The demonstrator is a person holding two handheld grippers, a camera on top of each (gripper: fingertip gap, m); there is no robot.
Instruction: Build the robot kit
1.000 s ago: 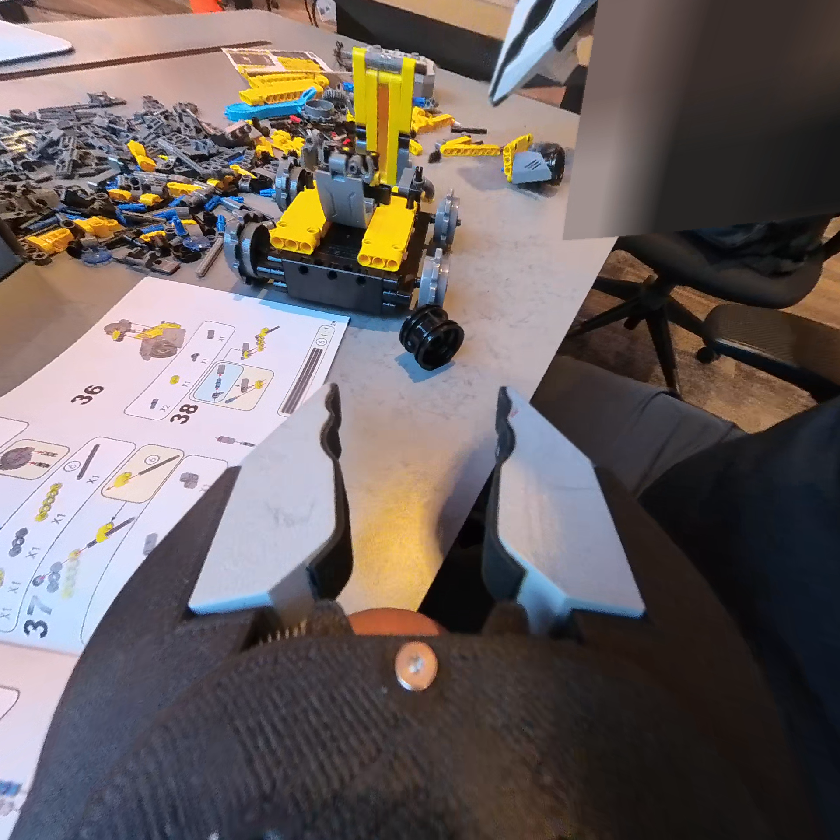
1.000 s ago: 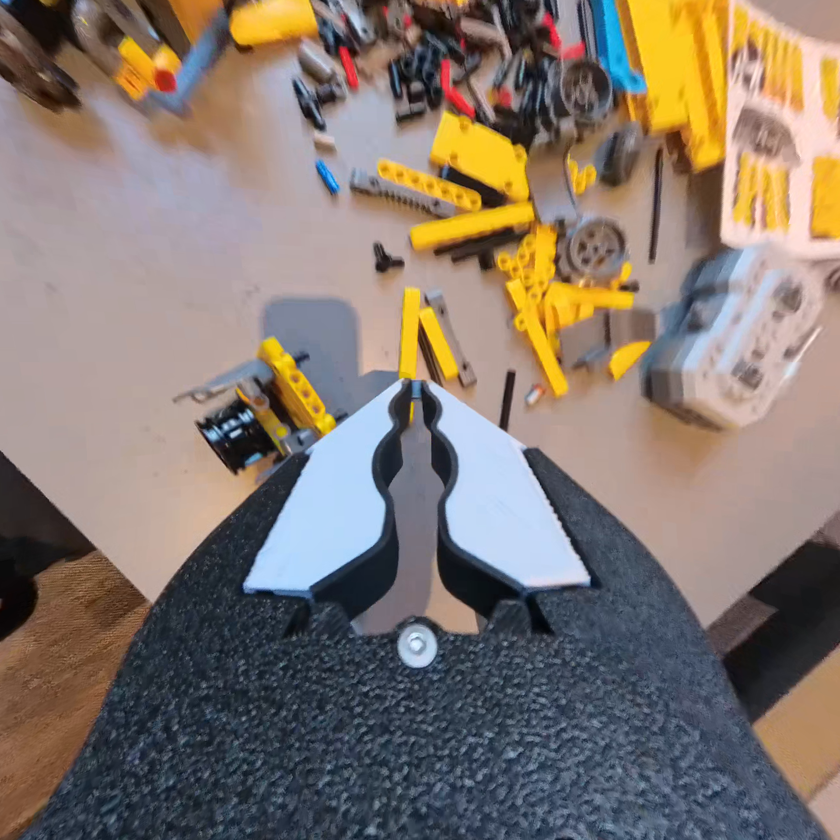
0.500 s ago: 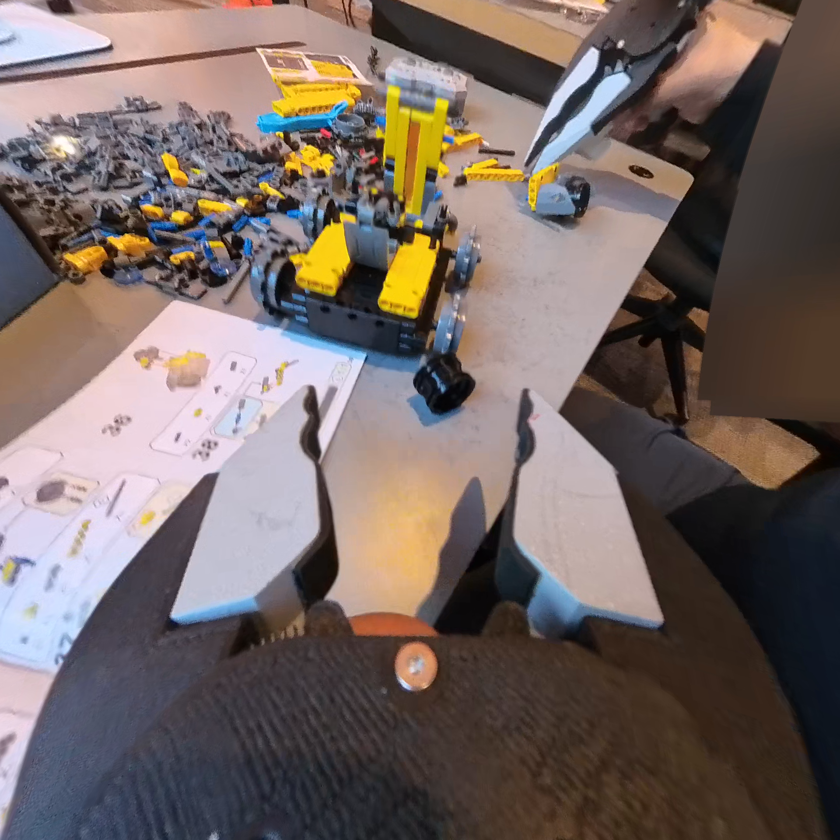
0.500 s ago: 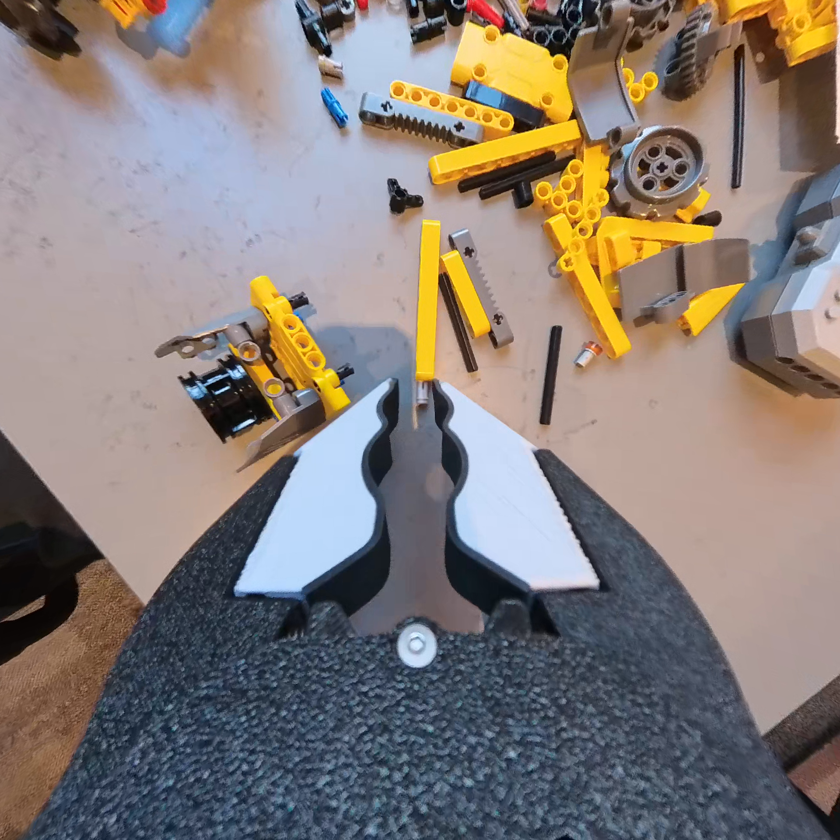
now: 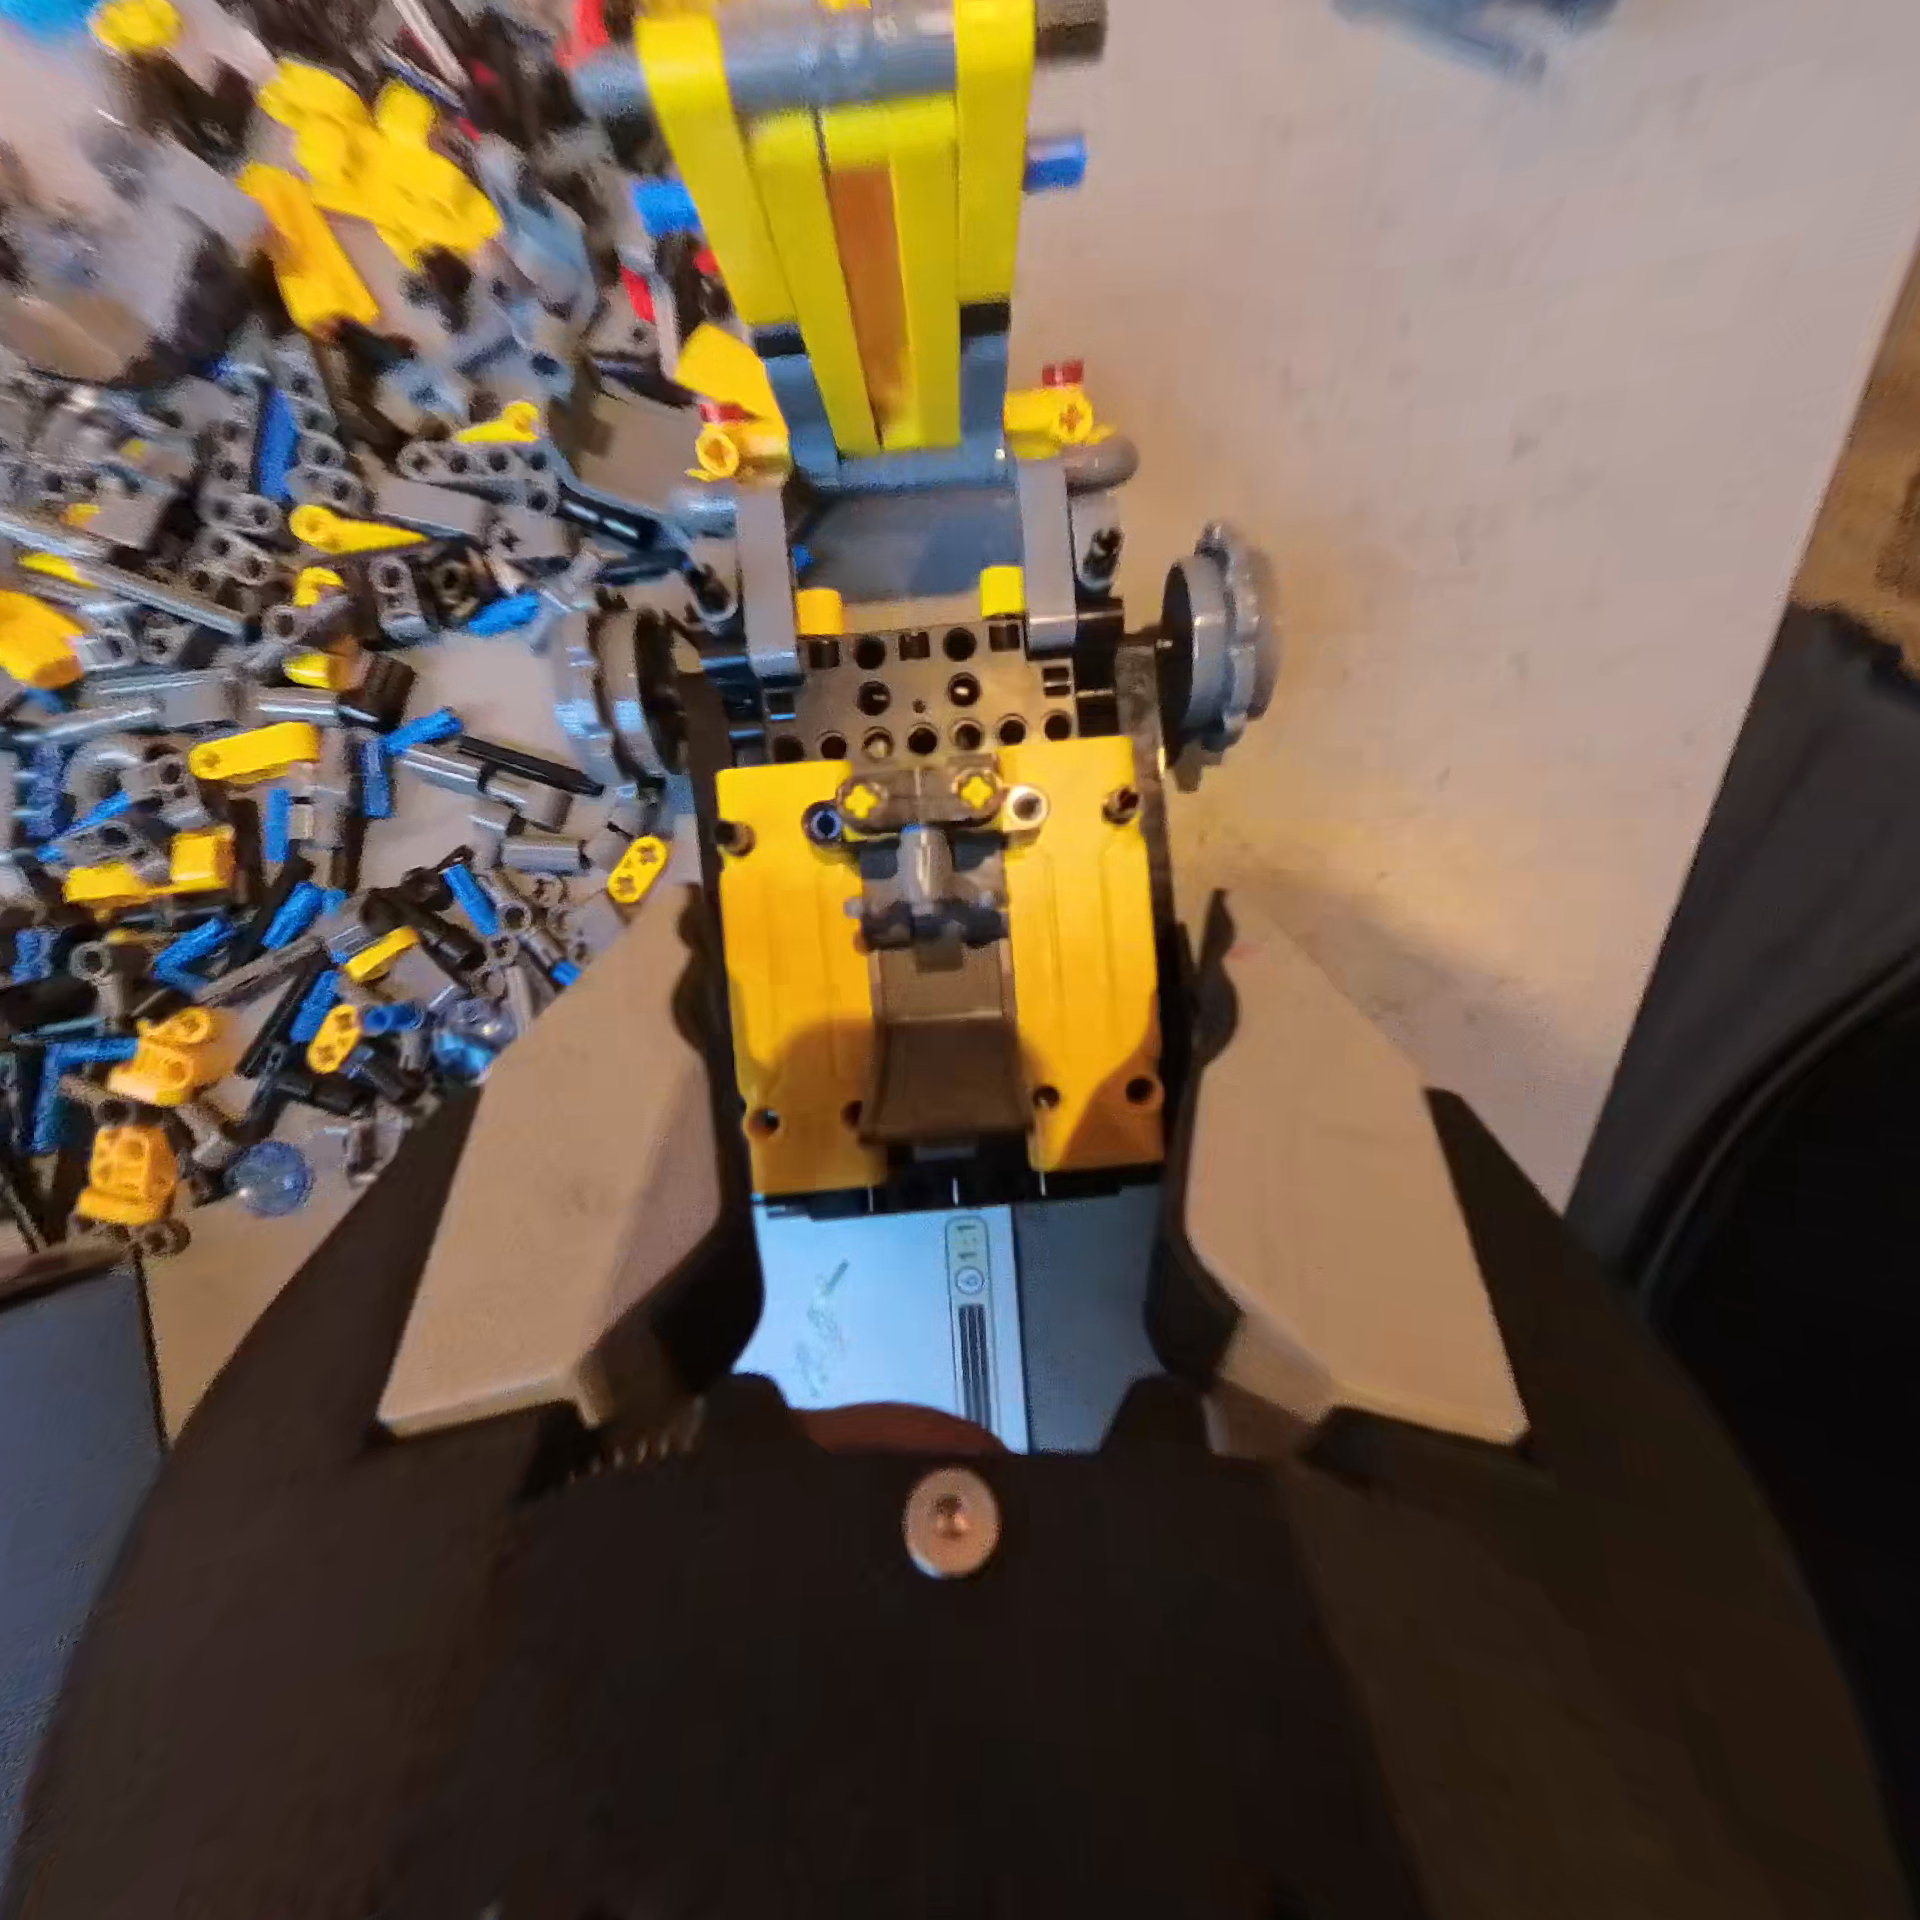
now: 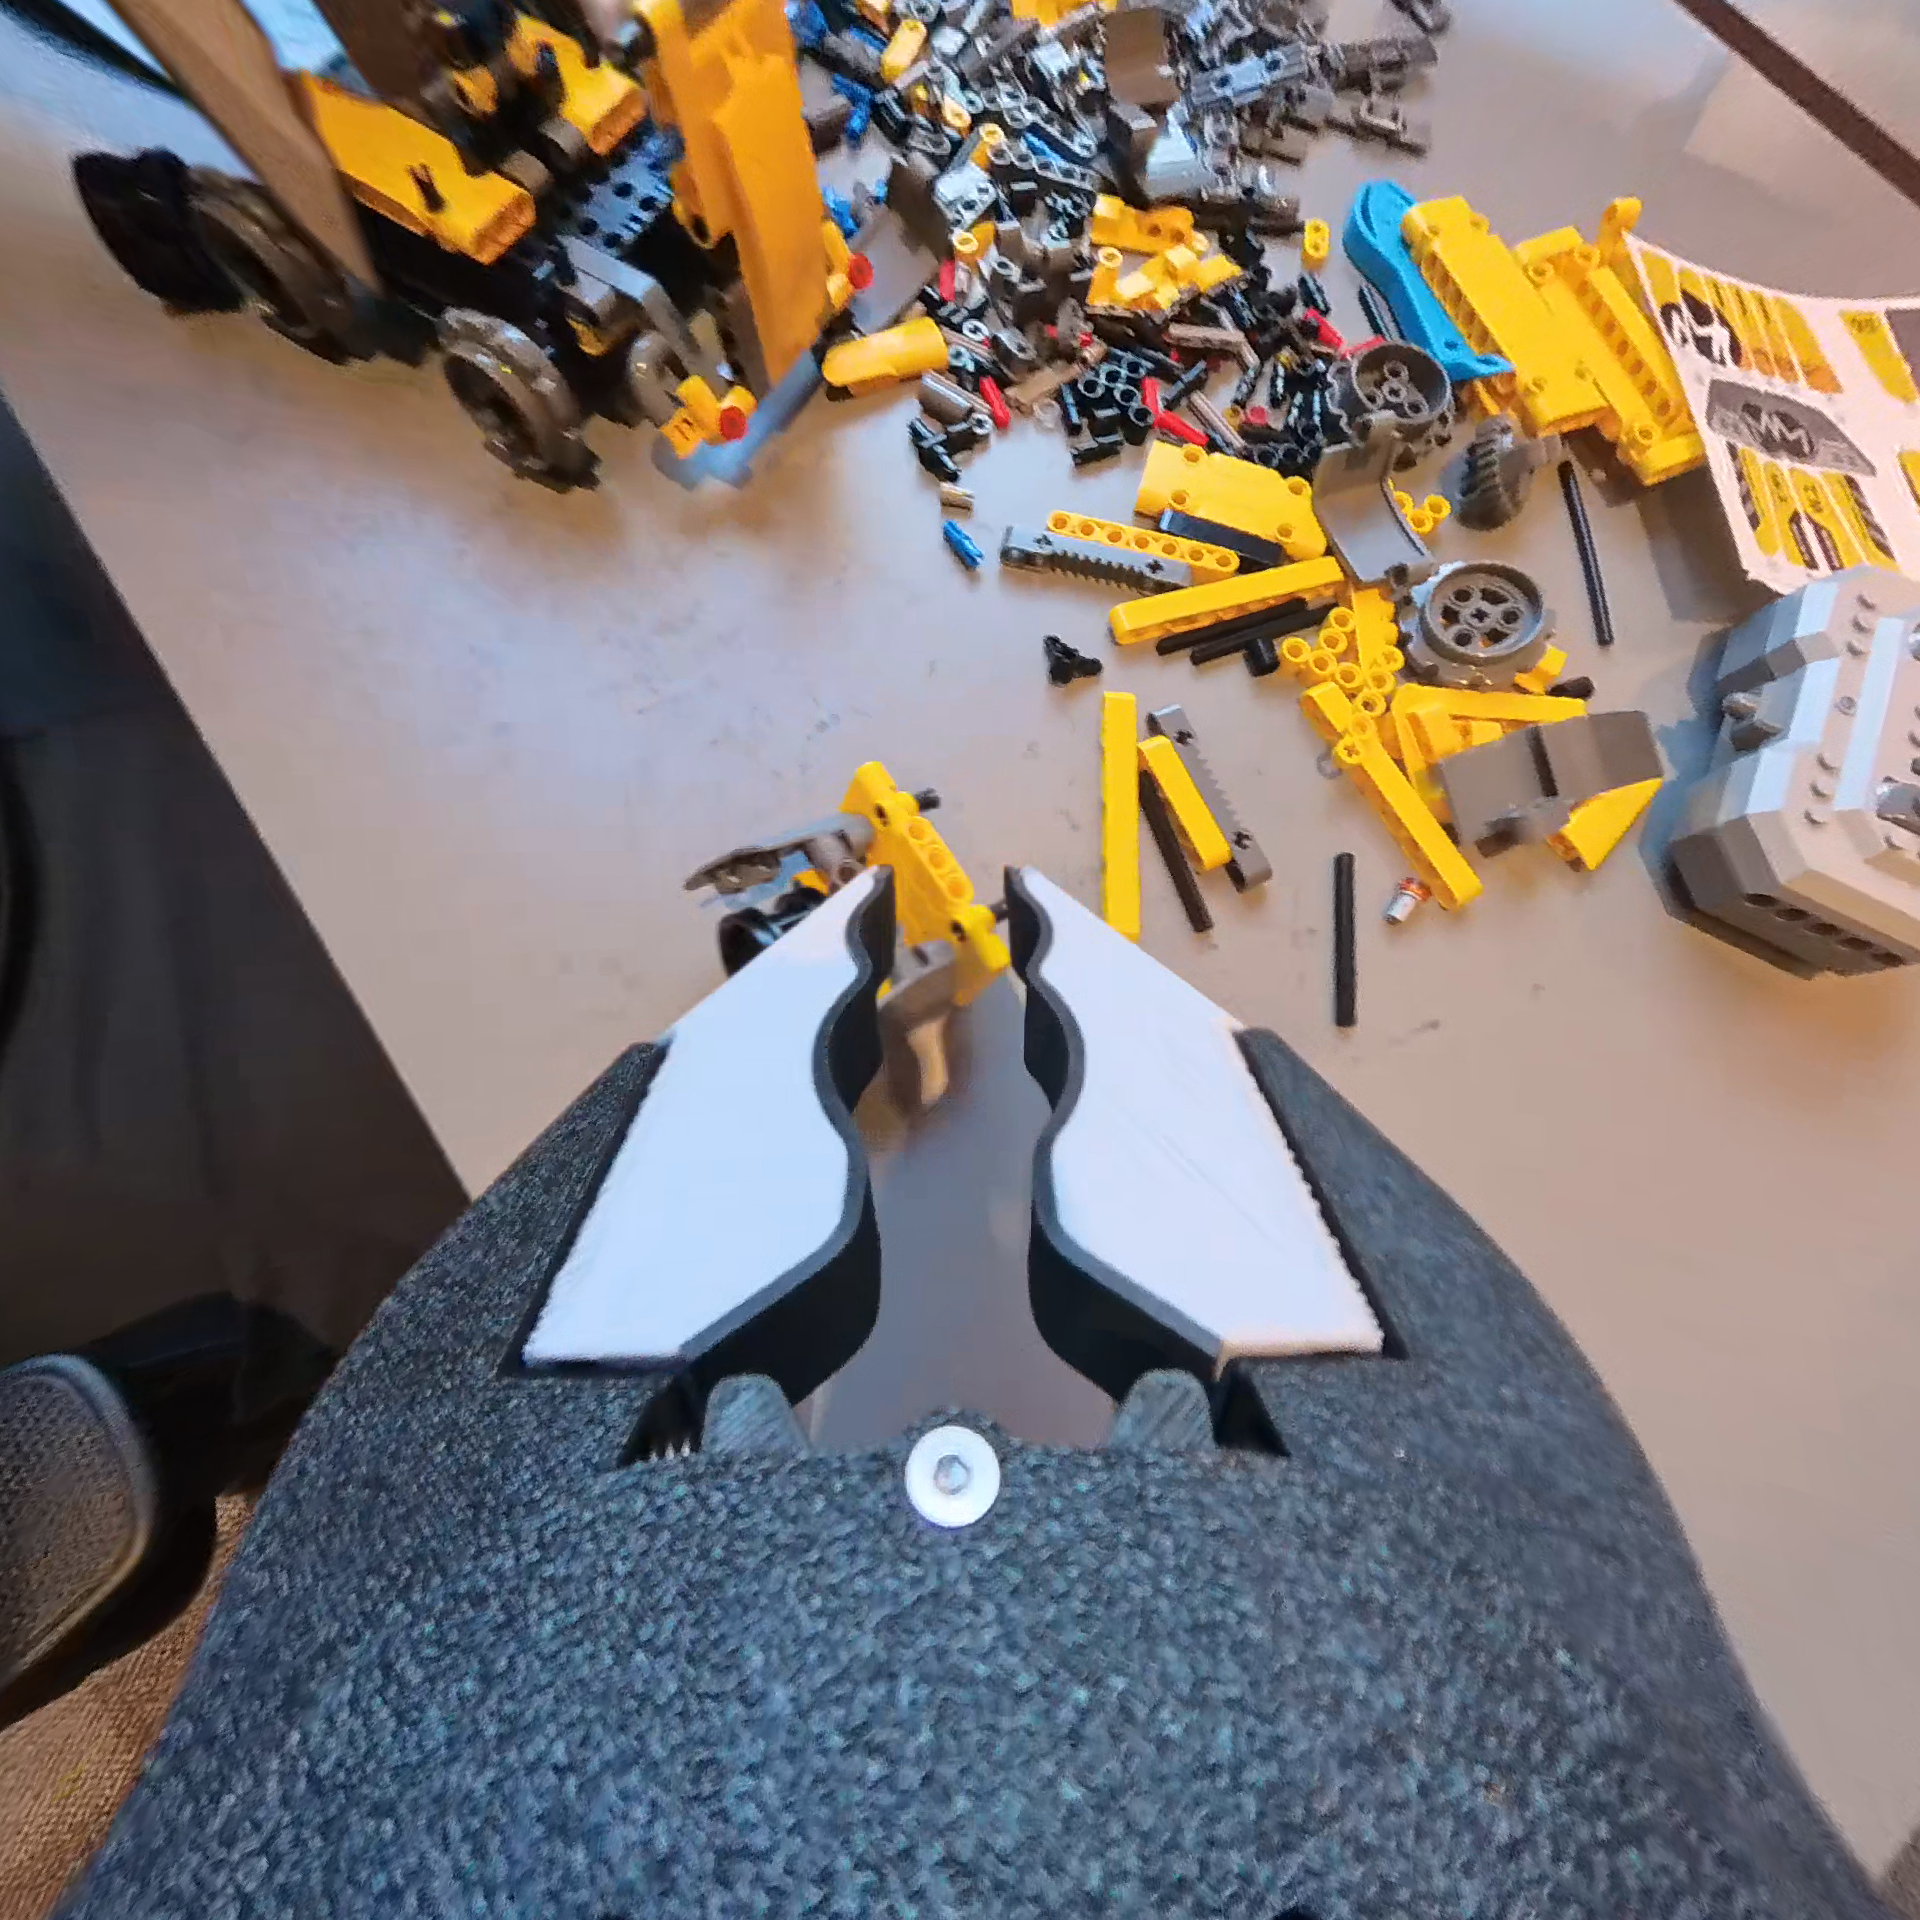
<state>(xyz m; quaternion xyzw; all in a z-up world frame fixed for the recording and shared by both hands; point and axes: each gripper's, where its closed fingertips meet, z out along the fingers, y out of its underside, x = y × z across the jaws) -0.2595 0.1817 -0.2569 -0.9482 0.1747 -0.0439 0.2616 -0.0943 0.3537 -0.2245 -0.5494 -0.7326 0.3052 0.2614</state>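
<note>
A yellow and black brick vehicle model (image 5: 935,987) with an upright yellow mast stands on the table. My left gripper (image 5: 948,935) is open, with one finger on each side of the model's rear body; I cannot tell if the fingers touch it. The model (image 6: 457,197) also shows in the right wrist view, with a left finger (image 6: 239,135) beside it. My right gripper (image 6: 948,894) is open a little. A small assembly (image 6: 914,852), a yellow beam with a grey blade and a black wheel (image 6: 748,930), lies on the table with its beam between the right fingertips.
A pile of loose grey, blue and yellow parts (image 5: 260,727) lies left of the model. In the right wrist view, more loose parts (image 6: 1299,644), a grey box (image 6: 1808,790) and a sticker sheet (image 6: 1787,395) lie to the right. An instruction sheet (image 5: 883,1320) lies under the left gripper. The table edge (image 5: 1766,623) is close on the right. There is about 25 centimetres between the tips of the two grippers.
My left gripper moved forward over the model and now straddles its rear. My right gripper opened from shut and shifted left onto the small assembly.
</note>
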